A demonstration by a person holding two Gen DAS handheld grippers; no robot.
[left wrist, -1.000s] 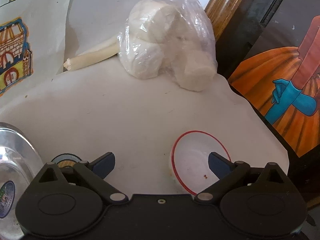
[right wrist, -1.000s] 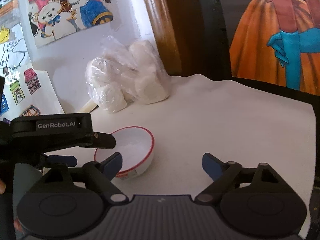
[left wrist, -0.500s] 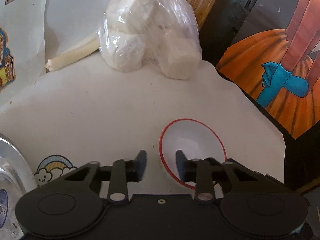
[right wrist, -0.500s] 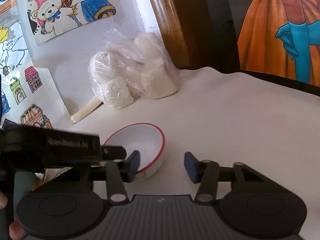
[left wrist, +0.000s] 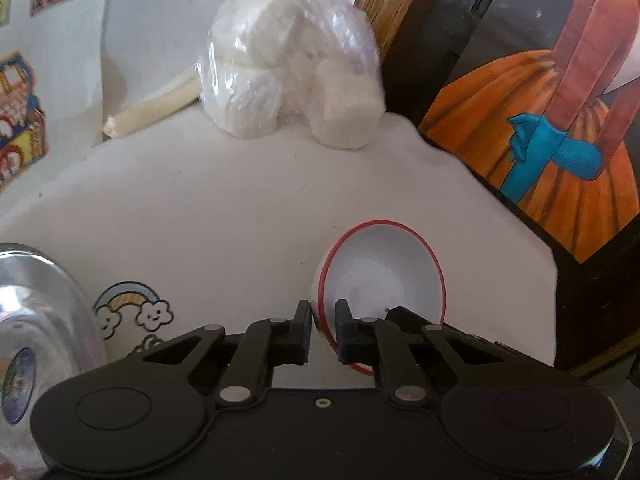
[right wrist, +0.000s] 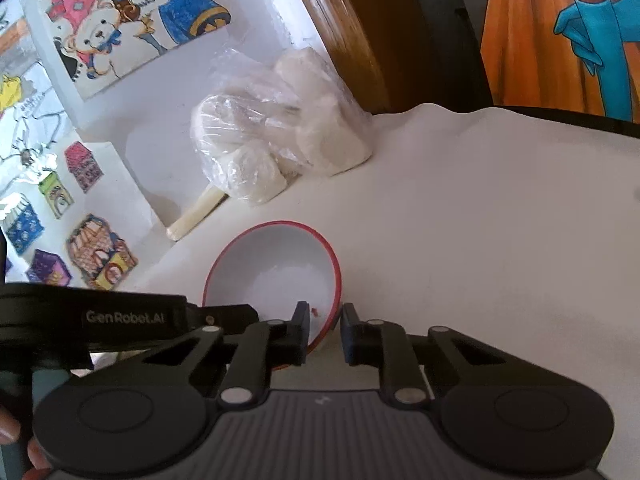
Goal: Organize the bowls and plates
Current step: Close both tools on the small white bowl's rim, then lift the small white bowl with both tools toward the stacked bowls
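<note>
The white bowl with a red rim sits low and right of centre in the left wrist view, its near edge cut off behind the left gripper. That gripper's fingers pinch the bowl's left rim, one finger outside the wall and one inside. In the right wrist view the bowl lies at lower centre, and the right gripper pinches its right rim the same way, with the wall between the fingers. A small red speck lies inside the bowl; what it is cannot be made out.

At the lower left of the left wrist view a shiny steel dish is cut off by the frame edge. The bench is covered in white paper with a rainbow sticker.

Toward the top stands a clear plastic bag of white lumps, with a pale stick beside it. Children's drawings hang on the wall at upper left; an orange and blue painting leans at right.
</note>
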